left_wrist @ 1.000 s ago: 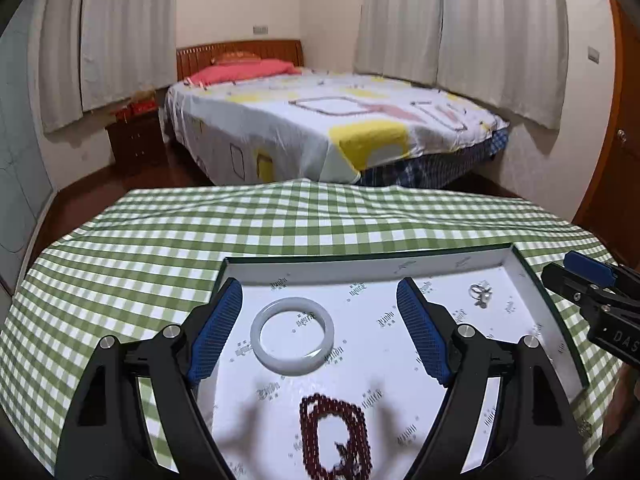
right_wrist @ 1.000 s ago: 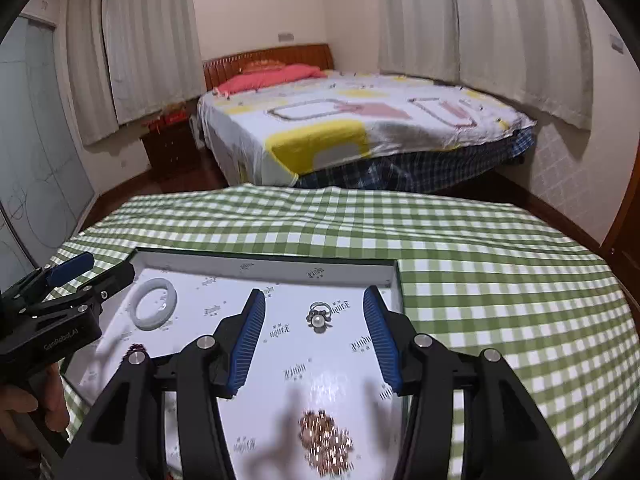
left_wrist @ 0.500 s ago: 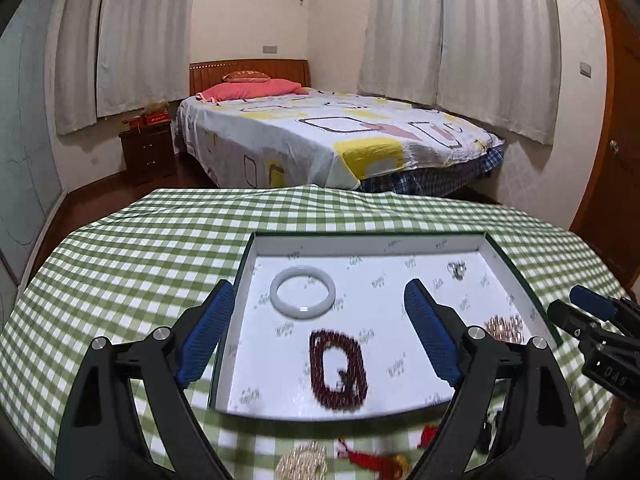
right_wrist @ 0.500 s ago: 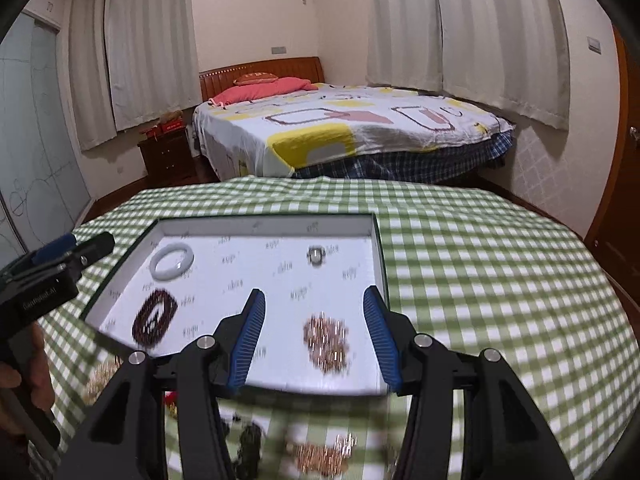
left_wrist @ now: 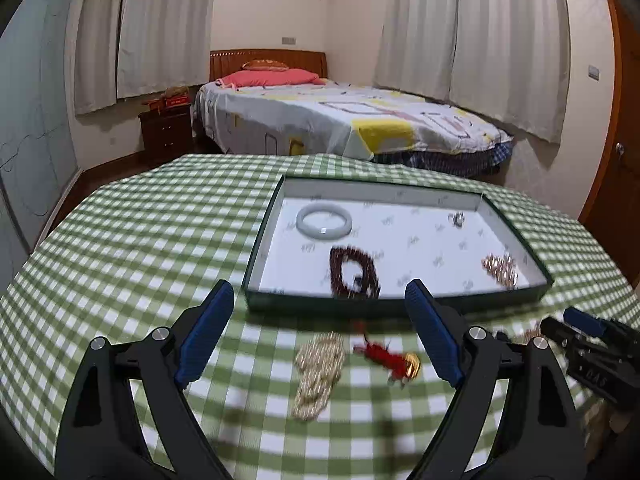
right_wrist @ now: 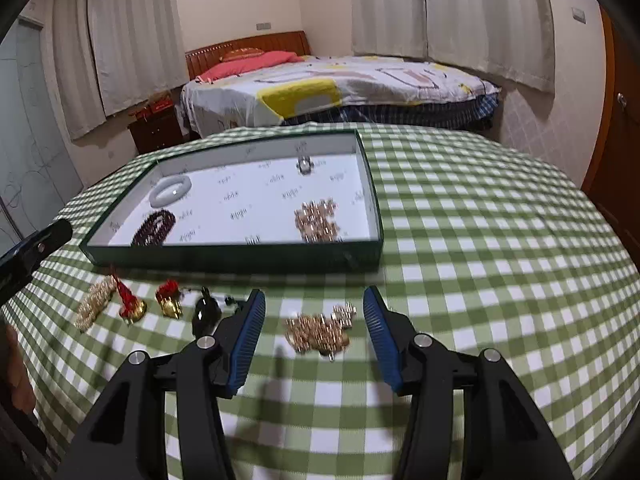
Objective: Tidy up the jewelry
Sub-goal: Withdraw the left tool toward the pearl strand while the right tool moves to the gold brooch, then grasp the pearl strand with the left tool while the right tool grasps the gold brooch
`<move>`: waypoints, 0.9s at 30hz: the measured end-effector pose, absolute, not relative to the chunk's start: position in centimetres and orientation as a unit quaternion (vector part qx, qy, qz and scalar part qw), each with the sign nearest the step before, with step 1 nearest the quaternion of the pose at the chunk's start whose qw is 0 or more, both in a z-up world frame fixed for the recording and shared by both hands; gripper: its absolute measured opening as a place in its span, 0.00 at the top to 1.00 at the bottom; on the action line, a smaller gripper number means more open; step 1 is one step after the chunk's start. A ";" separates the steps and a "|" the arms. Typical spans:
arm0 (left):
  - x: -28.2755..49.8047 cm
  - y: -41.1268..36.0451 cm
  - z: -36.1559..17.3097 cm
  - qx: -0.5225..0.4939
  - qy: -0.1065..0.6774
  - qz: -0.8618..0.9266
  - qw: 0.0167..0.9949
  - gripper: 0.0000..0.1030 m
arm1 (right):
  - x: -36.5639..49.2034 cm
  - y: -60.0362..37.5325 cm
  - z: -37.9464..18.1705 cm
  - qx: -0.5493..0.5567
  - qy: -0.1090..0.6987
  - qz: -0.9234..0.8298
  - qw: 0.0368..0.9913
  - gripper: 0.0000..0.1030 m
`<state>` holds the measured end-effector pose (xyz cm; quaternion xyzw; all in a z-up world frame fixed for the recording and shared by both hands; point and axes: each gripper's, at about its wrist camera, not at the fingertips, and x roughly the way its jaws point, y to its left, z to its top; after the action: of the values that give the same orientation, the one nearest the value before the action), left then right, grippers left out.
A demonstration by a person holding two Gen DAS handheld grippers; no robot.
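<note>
My right gripper (right_wrist: pixel 314 334) hangs wide and empty, the rose-gold chain heap (right_wrist: pixel 318 330) lying straight ahead between its fingers. My left gripper (left_wrist: pixel 318 330), equally wide, faces the pearl strand (left_wrist: pixel 318 372), whose length runs away from me toward the tray (left_wrist: pixel 396 306).

A: Free room?
B: Bare table (right_wrist: pixel 500 240) right of the tray (right_wrist: pixel 240 258), wide. Left of it bare too.
A: In the way?
B: Tray wall stands ahead of both tools. Row before it: pearl strand (right_wrist: pixel 94 302), two red charms, dark pendant (right_wrist: pixel 206 312), gold chain (right_wrist: pixel 318 330).
A: Between the jaws?
B: Right tool (right_wrist: pixel 314 336) spread around the chain; left tool (left_wrist: pixel 320 338) spread over pearls.
</note>
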<state>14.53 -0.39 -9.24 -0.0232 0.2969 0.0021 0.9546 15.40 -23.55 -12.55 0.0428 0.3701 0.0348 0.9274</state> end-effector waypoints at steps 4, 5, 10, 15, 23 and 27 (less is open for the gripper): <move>13.6 -0.1 -10.4 -0.018 0.311 0.006 0.950 0.17 | 15.4 -23.7 -13.3 0.044 0.381 0.033 0.923 0.51; 13.6 -0.1 -10.7 -0.016 0.317 0.009 0.948 0.17 | 15.5 -23.7 -13.5 0.045 0.385 0.032 0.921 0.51; 13.3 0.4 -11.5 -0.018 0.329 0.016 0.944 0.17 | 16.3 -23.3 -14.2 0.040 0.402 0.031 0.914 0.51; 13.4 0.9 -12.2 -0.022 0.340 0.018 0.940 0.17 | 16.6 -23.2 -14.6 0.037 0.413 0.030 0.910 0.64; 14.4 0.6 -12.9 -0.020 0.363 0.006 0.932 0.21 | 16.3 -23.3 -14.6 0.041 0.410 0.038 0.910 0.86; 15.3 0.5 -13.6 -0.022 0.388 -0.004 0.921 0.40 | 16.2 -23.3 -14.5 0.044 0.408 0.041 0.911 0.87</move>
<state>15.30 0.48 -13.65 -0.0222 0.3880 -0.0043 0.9214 16.24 -23.32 -14.52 0.0445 0.4078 0.0408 0.9111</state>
